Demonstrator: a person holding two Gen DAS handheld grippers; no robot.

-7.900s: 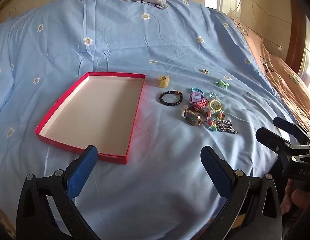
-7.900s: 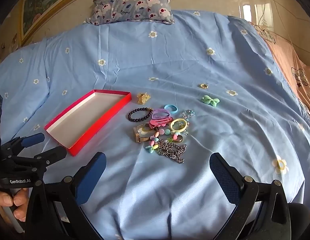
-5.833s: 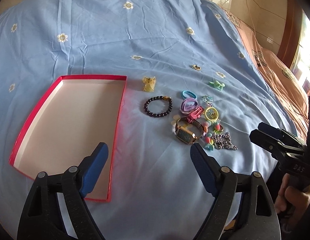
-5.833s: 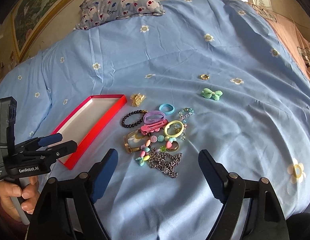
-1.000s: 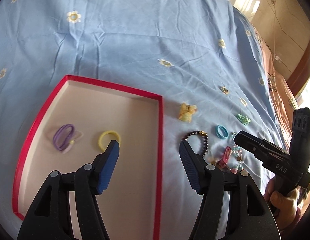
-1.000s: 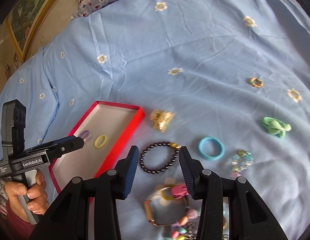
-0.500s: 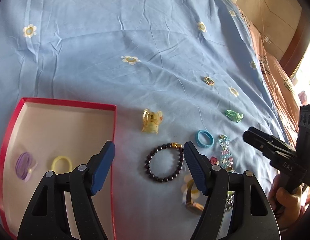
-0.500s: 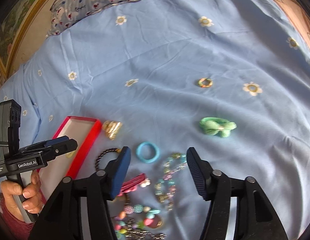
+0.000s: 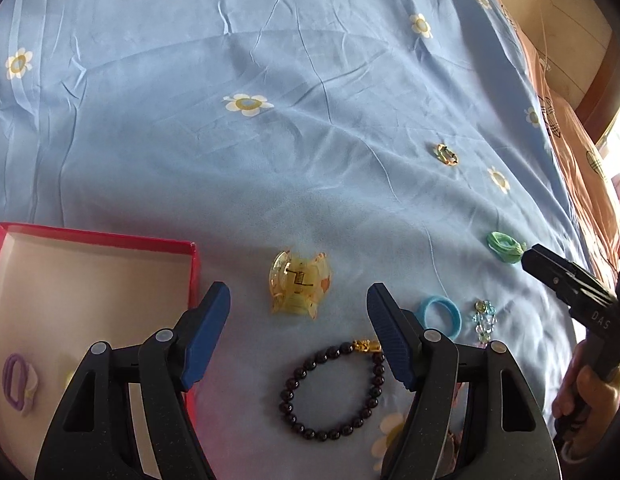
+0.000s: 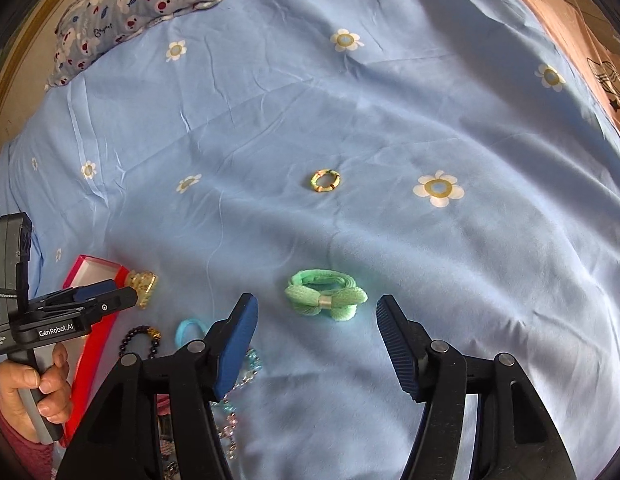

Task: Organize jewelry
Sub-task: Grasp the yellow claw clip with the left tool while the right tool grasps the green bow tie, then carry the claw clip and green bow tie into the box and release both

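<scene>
Where red box [image 9: 192, 264] lies, purple tie [image 9: 14, 376] inside

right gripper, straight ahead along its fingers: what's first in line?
Most likely the green bow hair tie, which lies on the blue sheet centred just ahead of the open right gripper; nothing sits between them, though depth is uncertain.

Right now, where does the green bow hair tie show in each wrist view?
Left wrist: green bow hair tie at far right, by the right gripper tip.
Right wrist: green bow hair tie low centre, just ahead of the open jaws.
Shared landmark: yellow hair claw beside the red box corner.
</scene>
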